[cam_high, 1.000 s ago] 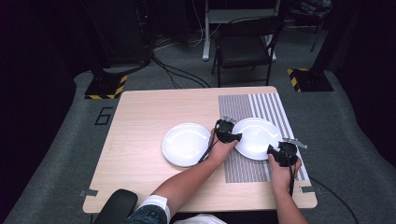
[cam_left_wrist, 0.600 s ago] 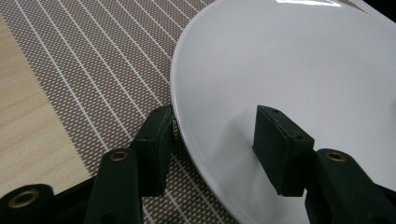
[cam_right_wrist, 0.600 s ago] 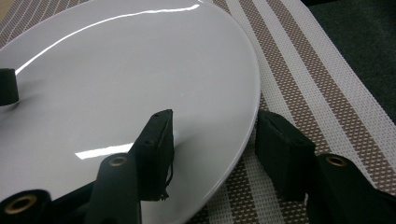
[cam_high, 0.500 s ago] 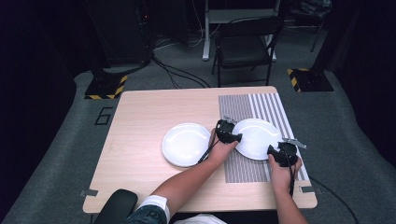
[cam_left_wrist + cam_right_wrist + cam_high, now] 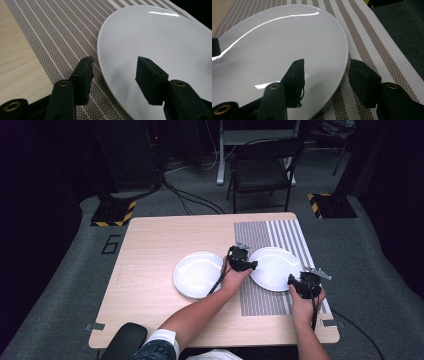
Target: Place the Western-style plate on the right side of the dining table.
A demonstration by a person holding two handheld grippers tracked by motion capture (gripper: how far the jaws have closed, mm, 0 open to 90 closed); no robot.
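Observation:
A white plate (image 5: 274,267) lies on a striped placemat (image 5: 265,232) at the right of the wooden table (image 5: 165,235). My left gripper (image 5: 250,265) is at its left rim. In the left gripper view the jaws (image 5: 113,66) straddle the plate's (image 5: 160,37) rim, one over the mat and one over the plate. They have just been opening, and the pads stand clear of the rim. My right gripper (image 5: 294,281) is at the near right rim. Its jaws (image 5: 325,67) also straddle the plate's (image 5: 274,45) edge without pressing on it.
A second white plate (image 5: 197,274) rests on bare wood left of the placemat, close to the left forearm. A folding chair (image 5: 262,170) stands beyond the table's far edge. Cables run across the grey floor behind.

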